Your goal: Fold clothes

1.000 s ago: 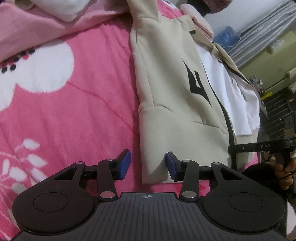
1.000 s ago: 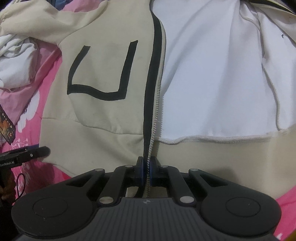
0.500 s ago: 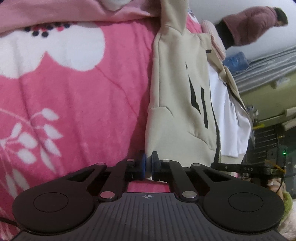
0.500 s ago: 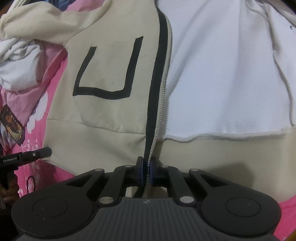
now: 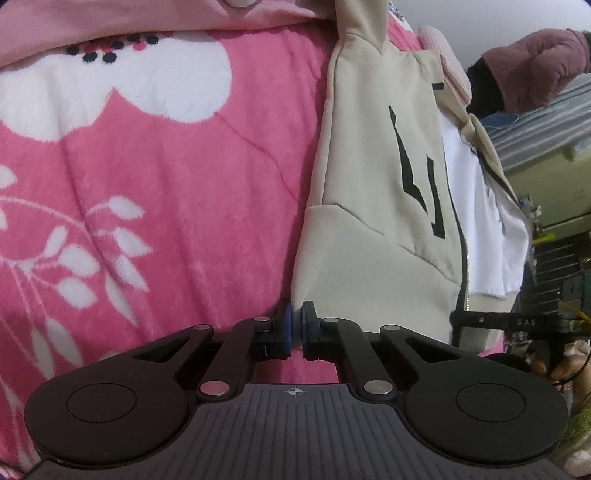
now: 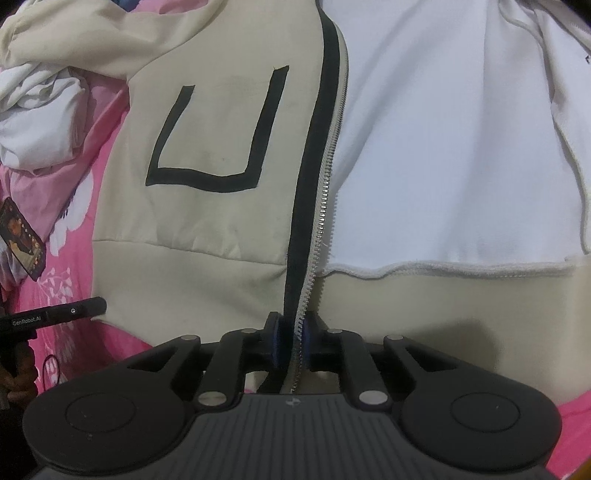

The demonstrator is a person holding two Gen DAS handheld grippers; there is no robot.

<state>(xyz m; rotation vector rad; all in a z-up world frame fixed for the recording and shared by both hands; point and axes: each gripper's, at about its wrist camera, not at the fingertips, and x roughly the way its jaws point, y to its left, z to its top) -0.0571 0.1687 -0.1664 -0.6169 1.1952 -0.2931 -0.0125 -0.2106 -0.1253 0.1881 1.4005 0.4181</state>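
- Far left of your left wrist view it's all pink blanket (image 5: 155, 192), fuzzy with white flowers and leaf sprigs, plus a paler pink cloth (image 5: 122, 26) bunched along the top edge.
- Your left gripper (image 5: 294, 334) is clamped down, blue pads pretty much together, pinching the bottom left corner of the cream zip hoodie (image 5: 373, 155). The hem corner drops right in between the pads.
- The hoodie lies on the blanket and runs away from that gripper up to the top of the view, black letter print on the chest, white lining (image 5: 476, 206) showing on its right side.
- Right edge of the same view: your right gripper's black bar sits at the hoodie's hem by the zipper, with your fingers under it. Up top right there's a person's arm in a dusty-pink padded sleeve (image 5: 535, 62).
- Over in the right wrist view, far left has a white garment (image 6: 40, 122) crumpled on the blanket and a small dark card (image 6: 24, 238) below it.
- Middle: the hoodie's left front panel lies flat with a black U outline (image 6: 218, 136), then the black placket and zipper (image 6: 325, 184).
- Your right gripper (image 6: 291, 345) has the zipper edge between its pads at the hem, and the jaws are easing open, pads only loosely on the fabric.
- Right of that, it's the open white lining and the cream hem band.
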